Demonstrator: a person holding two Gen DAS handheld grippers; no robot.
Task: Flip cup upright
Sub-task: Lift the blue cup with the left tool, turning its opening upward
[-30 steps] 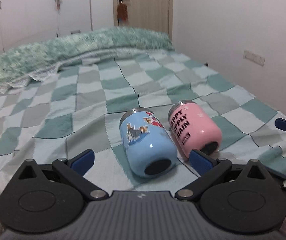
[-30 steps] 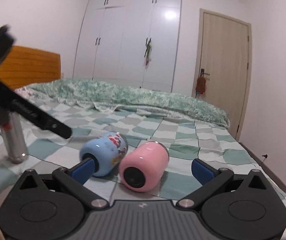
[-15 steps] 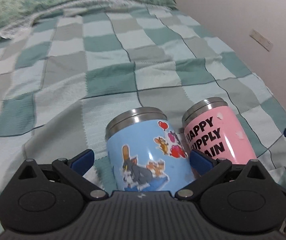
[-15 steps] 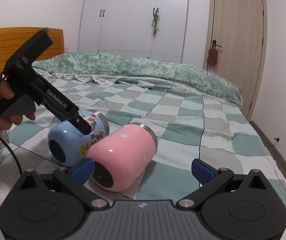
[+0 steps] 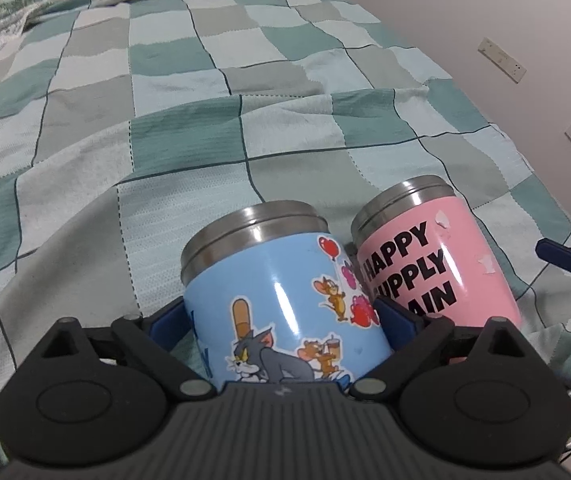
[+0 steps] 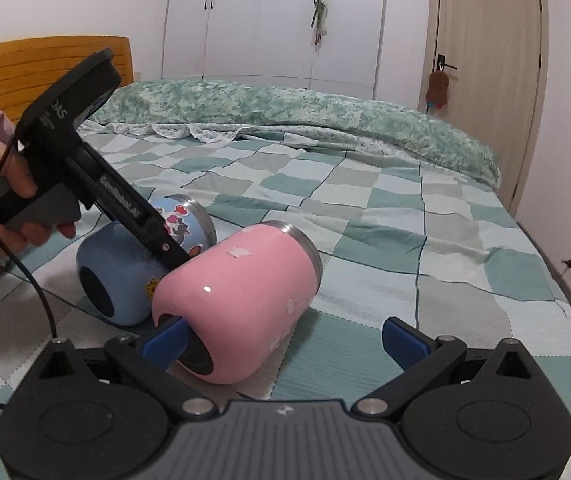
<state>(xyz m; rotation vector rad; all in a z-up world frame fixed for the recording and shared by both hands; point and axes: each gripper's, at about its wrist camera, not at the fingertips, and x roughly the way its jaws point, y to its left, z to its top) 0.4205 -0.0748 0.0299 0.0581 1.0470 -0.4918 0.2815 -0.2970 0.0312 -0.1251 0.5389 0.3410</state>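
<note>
Left gripper [image 5: 279, 318]: jaws straddling the blue cup [image 5: 285, 304], pads at or nearly at its sides; whether they are gripping yet cannot be told. Right gripper [image 6: 283, 336]: jaws standing wide, left pad touching the base end of the pink cup [image 6: 237, 308], right pad well clear, nothing held.

Blue cup: lying on its side, steel rim pointing away, cartoon stickers facing up. Pink cup: lying just beside it, touching or nearly so, rim likewise pointing away.

Step, as judged: grasping is being set up on both cups, neither yet righted. Next move is likely calling for closing firmly on each body, then tilting base downward, keeping the cups from knocking together.

Bed [image 6: 425, 248]: soft green-and-grey checked cover, wrinkling under the cups, offering unsteady footing. Quilt [image 6: 325, 116]: bunched beyond. Headboard [image 6: 25, 68], wardrobe [image 6: 277, 20] and door [image 6: 485, 52]: standing farthest.
</note>
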